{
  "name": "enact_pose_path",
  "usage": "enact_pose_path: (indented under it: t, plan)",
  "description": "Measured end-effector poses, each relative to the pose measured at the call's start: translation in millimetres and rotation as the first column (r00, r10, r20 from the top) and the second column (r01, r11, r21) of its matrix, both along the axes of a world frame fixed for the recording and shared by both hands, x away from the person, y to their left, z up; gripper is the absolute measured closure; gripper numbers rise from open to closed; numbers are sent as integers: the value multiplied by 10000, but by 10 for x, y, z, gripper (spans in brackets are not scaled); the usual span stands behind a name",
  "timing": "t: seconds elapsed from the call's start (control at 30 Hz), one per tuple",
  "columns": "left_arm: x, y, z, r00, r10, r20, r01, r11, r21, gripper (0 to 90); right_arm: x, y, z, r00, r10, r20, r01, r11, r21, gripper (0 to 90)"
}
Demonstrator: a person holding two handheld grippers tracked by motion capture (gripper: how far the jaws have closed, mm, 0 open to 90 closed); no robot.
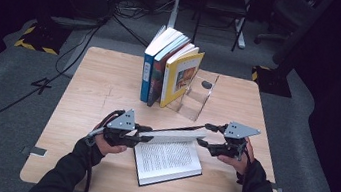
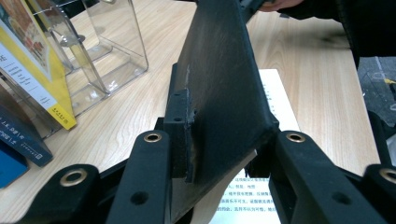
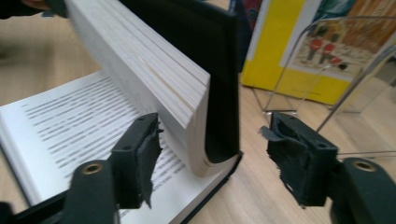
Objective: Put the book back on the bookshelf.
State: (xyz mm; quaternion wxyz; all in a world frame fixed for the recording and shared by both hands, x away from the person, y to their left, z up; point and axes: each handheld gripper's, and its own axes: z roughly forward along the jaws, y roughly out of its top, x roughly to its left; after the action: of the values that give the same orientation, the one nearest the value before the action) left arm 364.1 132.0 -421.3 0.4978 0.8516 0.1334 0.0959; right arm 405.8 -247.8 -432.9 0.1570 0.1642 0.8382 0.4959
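Note:
A black hardcover book lies open near the table's front edge, printed pages up. Its far half is lifted off the table, cover side facing away. My left gripper is at that half's left end. In the left gripper view the black cover stands between the jaws, with the pads pressing on it and the page block. My right gripper is at the right end. Its jaws stand open around the raised pages near the spine, with a gap on both sides.
Three books stand upright at the back middle of the wooden table, leaning on a clear acrylic bookend to their right. The yellow book and the bookend stand close behind the raised half. Chairs and cables lie beyond the table.

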Motion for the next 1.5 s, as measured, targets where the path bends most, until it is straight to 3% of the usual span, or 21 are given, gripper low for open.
enact_pose_path:
  t: [0.13,0.2,0.27,0.4,0.53,0.57,0.67,0.8,0.83,0.87,1.0,1.03,1.2,1.3,1.33,1.37,1.47,1.5]
  plan:
    - [-17,37,-2,9997,-263,-18,263,9996,-29,671,-2,41,1,9997,173,141,-174,9998,72,312]
    - [-20,49,-2,9994,-341,-41,341,9994,-24,669,32,86,-21,9974,706,-175,-699,9969,364,346]
    - [-30,35,16,9997,-217,87,215,9996,187,670,49,206,-32,9928,1187,-182,-1181,9925,330,380]
    - [-38,48,18,9998,-52,167,48,9996,275,672,56,253,-26,9919,1270,-89,-1267,9915,309,424]
    - [-36,65,29,9977,594,322,-609,9971,462,629,11,235,-10,9863,1646,-79,-1645,9863,86,499]
    - [-25,88,30,9940,1033,361,-1050,9933,490,585,-32,226,0,9830,1838,-51,-1837,9829,71,570]
    - [-15,98,27,9891,1369,540,-1407,9873,732,530,-94,242,16,9764,2158,91,-2157,9763,-162,629]
    - [-40,85,54,9808,1688,981,-1782,9792,967,466,-177,298,52,9802,1922,466,-1904,9808,-416,675]
    - [-56,67,74,9844,1453,988,-1547,9833,956,444,-186,305,55,9808,1894,457,-1876,9814,-397,675]
    - [-80,35,89,9832,1388,1187,-1516,9826,1069,439,-204,322,59,9797,1934,532,-1910,9804,-481,675]
    - [-160,-141,150,9786,1314,1582,-1573,9738,1640,342,-300,416,102,9792,1878,764,-1812,9797,-859,686]
    - [-173,-167,161,9809,1228,1512,-1476,9751,1657,356,-317,434,110,9786,1891,810,-1813,9789,-942,686]
    - [-217,-276,191,9774,1379,1602,-1688,9654,1987,330,-352,481,121,9820,1726,762,-1649,9814,-983,687]
    - [-214,-373,171,9725,1593,1698,-1983,9488,2458,332,-370,517,130,9814,1739,807,-1647,9803,-1091,686]
    - [-218,-387,161,9681,1711,1832,-2140,9448,2483,336,-375,528,130,9814,1736,823,-1640,9801,-1118,685]
    - [-216,-376,165,9680,1605,1928,-2082,9428,2602,371,-380,538,130,9817,1714,833,-1611,9800,-1171,685]
    - [-185,-311,179,9779,1319,1621,-1707,9517,2551,533,-380,556,127,9838,1583,841,-1493,9833,-1043,679]
    - [-181,-295,176,9784,1234,1658,-1647,9500,2651,552,-377,562,122,9837,1580,853,-1491,9835,-1028,674]
